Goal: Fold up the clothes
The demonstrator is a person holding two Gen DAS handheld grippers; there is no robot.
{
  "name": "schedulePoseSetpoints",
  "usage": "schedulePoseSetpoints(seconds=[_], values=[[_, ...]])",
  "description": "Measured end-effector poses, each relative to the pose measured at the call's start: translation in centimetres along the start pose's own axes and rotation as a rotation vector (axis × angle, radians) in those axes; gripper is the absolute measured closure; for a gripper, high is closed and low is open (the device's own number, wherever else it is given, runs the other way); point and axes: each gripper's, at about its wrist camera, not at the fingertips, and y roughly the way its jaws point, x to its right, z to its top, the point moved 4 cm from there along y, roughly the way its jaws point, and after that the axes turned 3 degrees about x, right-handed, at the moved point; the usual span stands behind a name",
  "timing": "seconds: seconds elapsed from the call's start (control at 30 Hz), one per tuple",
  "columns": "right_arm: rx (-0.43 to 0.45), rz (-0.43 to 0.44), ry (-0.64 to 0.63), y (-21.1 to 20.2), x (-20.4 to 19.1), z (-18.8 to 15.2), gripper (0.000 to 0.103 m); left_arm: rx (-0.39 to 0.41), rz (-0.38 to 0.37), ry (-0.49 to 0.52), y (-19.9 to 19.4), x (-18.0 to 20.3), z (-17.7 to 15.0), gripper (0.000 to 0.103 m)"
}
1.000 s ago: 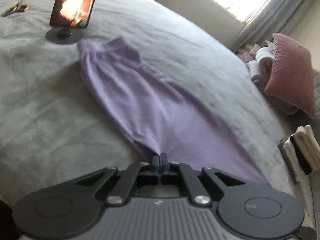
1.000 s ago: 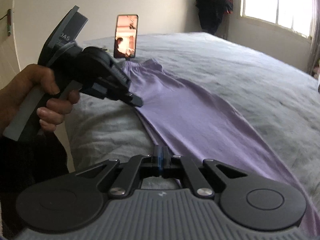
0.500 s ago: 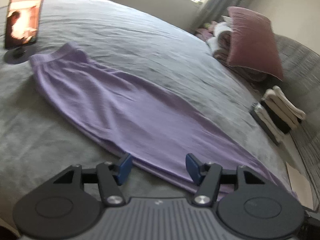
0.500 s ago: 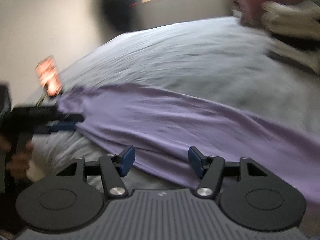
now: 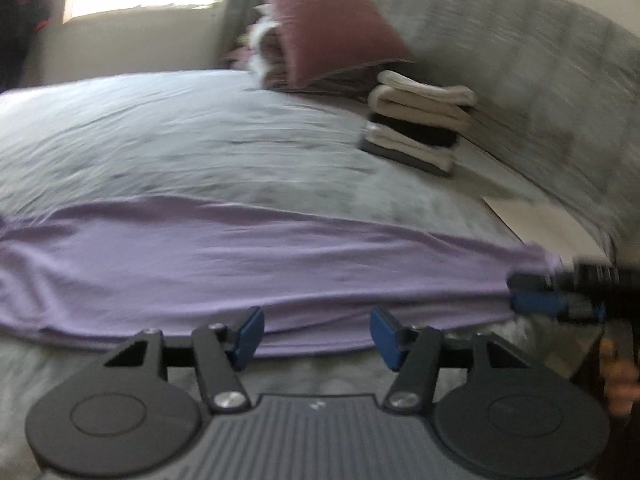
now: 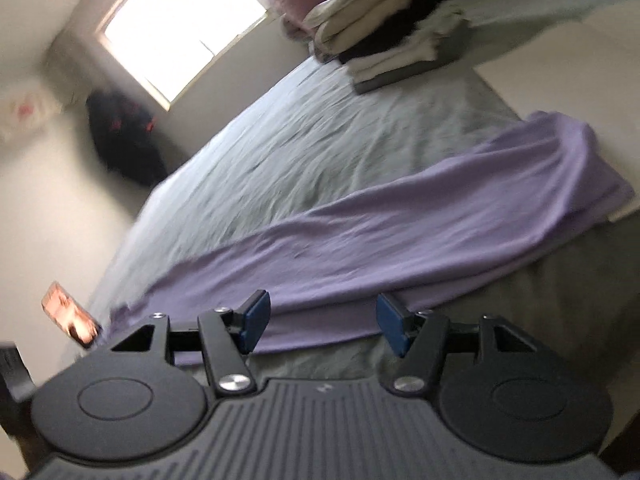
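**Lilac garment laid out long on a grey bed, both grippers apart above its near edge**

A lilac garment (image 5: 248, 256) lies stretched in a long, narrow band across the near part of a bed covered in a grey blanket (image 5: 192, 136). It is folded lengthwise, with soft creases along it. In the right wrist view the same garment (image 6: 400, 232) runs from near left to far right, and its far end hangs slightly over the bed's edge.

The left gripper (image 5: 317, 334) sits over the garment's near edge. Its blue-padded jaws are closing a little but stand well apart, pressing on nothing. The right gripper (image 6: 323, 322) is also spread wide over the near edge, holding nothing. It also shows at the right of the left wrist view (image 5: 560, 292), near the garment's right end; blur makes it hard to say whether it touches the cloth.

Farther off, a stack of folded cream and black clothes (image 5: 416, 128) rests on the bed's far right. Behind it stands a dusky pink cushion (image 5: 332, 24). A phone on a stand (image 6: 68, 316) stands at the garment's left end. A bright window (image 6: 180, 28) lights the far wall.
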Motion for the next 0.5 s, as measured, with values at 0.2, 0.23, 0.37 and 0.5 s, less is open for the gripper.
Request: schedulePoseSetpoints(seconds=[0.2, 0.23, 0.37, 0.5], values=[[0.005, 0.003, 0.084, 1.1, 0.7, 2.3, 0.04, -0.022, -0.085, 0.101, 1.6, 2.2, 0.1, 0.066], [0.001, 0.001, 0.095, 1.4, 0.7, 2.8, 0.04, -0.026, -0.096, 0.103, 2.0, 2.4, 0.2, 0.067], [0.001, -0.014, 0.12, 2.5, 1.2, 4.2, 0.04, -0.05, -0.107, 0.101, 3.6, 2.8, 0.5, 0.069], [0.0, -0.035, 0.149, 3.2, 2.1, 4.7, 0.04, -0.064, -0.086, 0.122, 5.1, 3.2, 0.8, 0.07]])
